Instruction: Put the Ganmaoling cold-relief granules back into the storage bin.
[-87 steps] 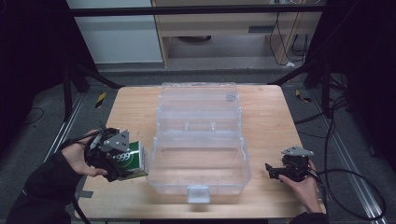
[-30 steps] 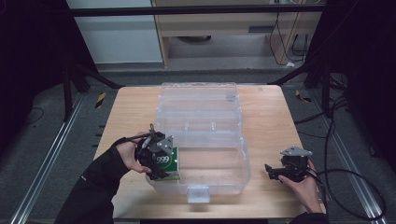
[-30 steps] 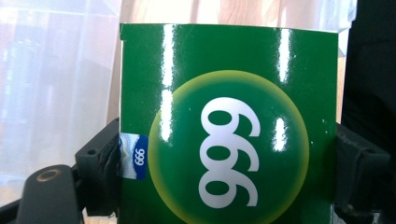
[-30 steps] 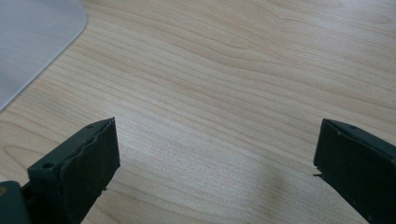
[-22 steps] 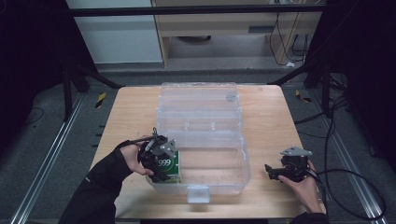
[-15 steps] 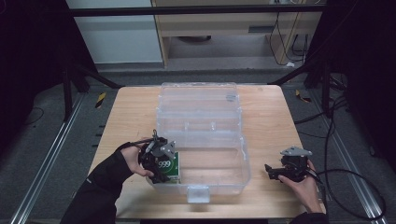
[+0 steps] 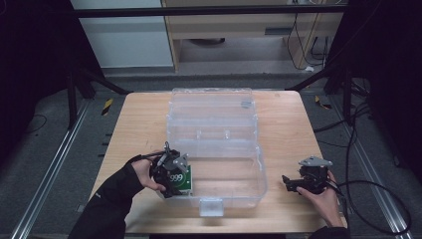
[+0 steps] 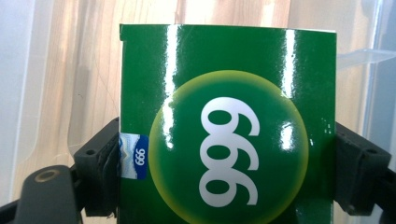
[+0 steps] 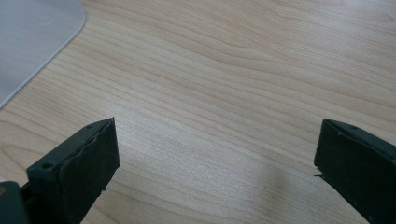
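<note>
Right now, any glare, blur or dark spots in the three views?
Left gripper view: bright streaks of glare run down the glossy green 999 box, but its print stays sharp. Right gripper view: soft shadows on the wooden table near the jaws; the grain is crisp. High view: table lit, surroundings very dark, clear plastic bin slightly hazy.

Mounted high on the person's side, looking forward and down over the whole table [image 7: 134, 129], clear box [image 7: 214, 149] and floor beyond. Riding on the left gripper [image 7: 171, 174], facing along its jaws, very near a green carton [image 8: 229, 126] clamped between them, box wall behind. Riding on the right gripper [image 7: 291, 183], aimed low and close at bare wood [image 9: 224, 93], box corner [image 9: 32, 37] top left, shared with the high view.
</note>
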Tool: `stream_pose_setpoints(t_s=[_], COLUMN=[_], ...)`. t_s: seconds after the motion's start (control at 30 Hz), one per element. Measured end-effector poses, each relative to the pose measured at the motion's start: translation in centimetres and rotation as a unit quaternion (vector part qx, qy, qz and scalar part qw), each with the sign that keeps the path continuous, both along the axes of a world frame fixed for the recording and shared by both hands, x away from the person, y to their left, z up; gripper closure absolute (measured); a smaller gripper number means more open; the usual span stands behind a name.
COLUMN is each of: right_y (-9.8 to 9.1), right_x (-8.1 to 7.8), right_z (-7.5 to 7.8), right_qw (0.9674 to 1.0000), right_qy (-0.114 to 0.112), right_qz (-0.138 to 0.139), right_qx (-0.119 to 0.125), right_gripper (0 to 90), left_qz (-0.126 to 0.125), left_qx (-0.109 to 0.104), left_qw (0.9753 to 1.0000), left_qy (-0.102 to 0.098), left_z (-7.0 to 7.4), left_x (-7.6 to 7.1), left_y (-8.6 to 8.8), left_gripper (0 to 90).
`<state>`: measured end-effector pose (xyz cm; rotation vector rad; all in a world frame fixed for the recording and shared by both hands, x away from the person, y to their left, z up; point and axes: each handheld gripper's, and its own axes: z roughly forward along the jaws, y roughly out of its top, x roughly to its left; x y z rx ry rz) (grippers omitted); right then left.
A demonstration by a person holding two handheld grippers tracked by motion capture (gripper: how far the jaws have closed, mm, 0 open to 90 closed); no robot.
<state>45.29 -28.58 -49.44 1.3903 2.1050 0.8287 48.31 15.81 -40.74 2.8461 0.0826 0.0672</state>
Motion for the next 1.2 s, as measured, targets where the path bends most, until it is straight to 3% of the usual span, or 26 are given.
stream_pose_setpoints(t_s=[0.23,0.8,0.87,1.07,1.2], right_y=[0.0,0.0,0.0,0.1,-0.1], right_x=[0.0,0.0,0.0,0.0,0.0], right_z=[0.0,0.0,0.0,0.0,0.0], right_qw=[1.0,1.0,1.0,1.0,1.0], right_qy=[0.0,0.0,0.002,0.001,0.0], right_qz=[0.0,0.0,0.0,0.0,-0.002], right_qx=[0.0,-0.001,-0.001,-0.001,-0.001], right_gripper=[0.4,0.4,0.4,0.4,0.4], left_qz=[0.005,0.0,0.003,0.004,0.01], left_qx=[-0.008,-0.003,-0.023,-0.035,-0.058], left_qw=[0.9999,1.0,0.9997,0.9991,0.9978], left_qy=[-0.006,-0.009,-0.013,-0.025,-0.032], left_z=[-0.1,0.0,0.8,2.1,2.9], left_x=[-0.1,-0.2,-0.2,-0.6,-0.9], left_y=[0.2,0.2,0.4,0.5,0.9], left_gripper=[13.3,13.0,12.3,12.7,13.3])
